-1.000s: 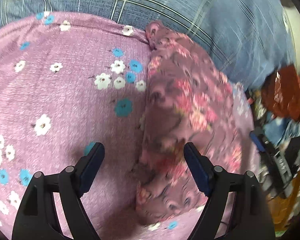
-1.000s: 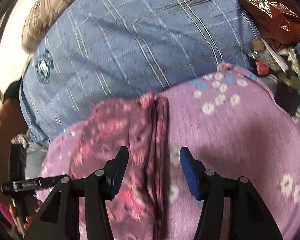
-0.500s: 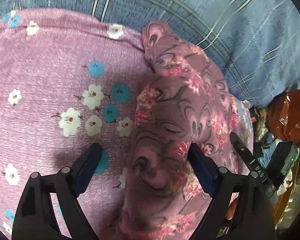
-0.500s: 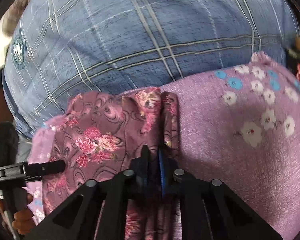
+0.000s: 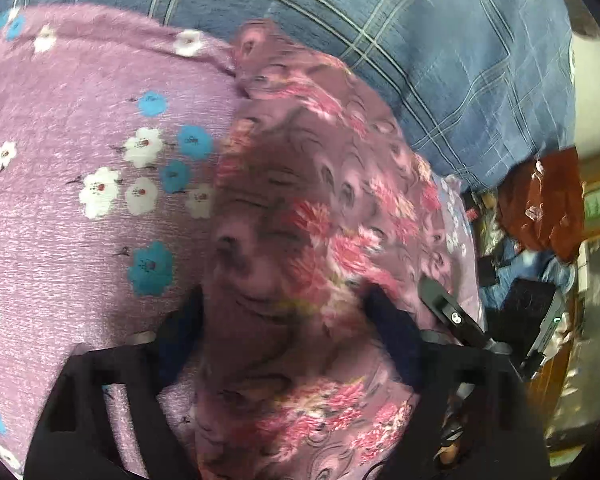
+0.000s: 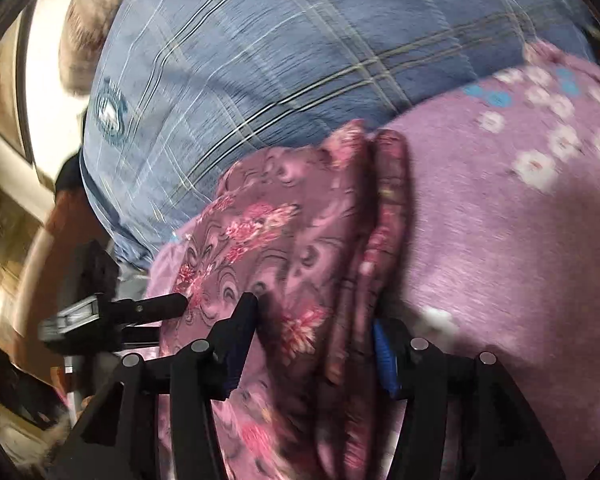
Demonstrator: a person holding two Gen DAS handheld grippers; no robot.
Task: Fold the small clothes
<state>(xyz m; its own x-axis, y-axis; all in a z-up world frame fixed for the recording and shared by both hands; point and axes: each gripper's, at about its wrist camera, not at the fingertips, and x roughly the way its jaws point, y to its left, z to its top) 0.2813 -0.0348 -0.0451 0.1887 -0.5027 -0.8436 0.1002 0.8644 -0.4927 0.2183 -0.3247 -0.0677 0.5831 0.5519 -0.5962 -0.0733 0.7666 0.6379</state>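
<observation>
A folded maroon garment with pink flowers [image 5: 308, 224] lies on a lilac cloth with white and blue flowers [image 5: 80, 168]. My left gripper [image 5: 288, 320] is open, its fingers on either side of the garment's near part, blurred. In the right wrist view the garment [image 6: 284, 240] shows its stacked folded edges. My right gripper [image 6: 316, 332] is open, with the garment's folded edges between its fingers. The left gripper's tip [image 6: 160, 304] shows at the garment's far side.
A blue plaid sheet [image 5: 440, 40] covers the bed beyond the cloths, also in the right wrist view [image 6: 260, 60]. A red-brown bag [image 5: 540, 200] and cluttered items [image 5: 532, 280] sit at the right. The person's arm [image 6: 52, 240] is at left.
My right gripper, shut on the garment's folded edge half a second ago, has opened. My left gripper stays open around the garment and has pushed further in.
</observation>
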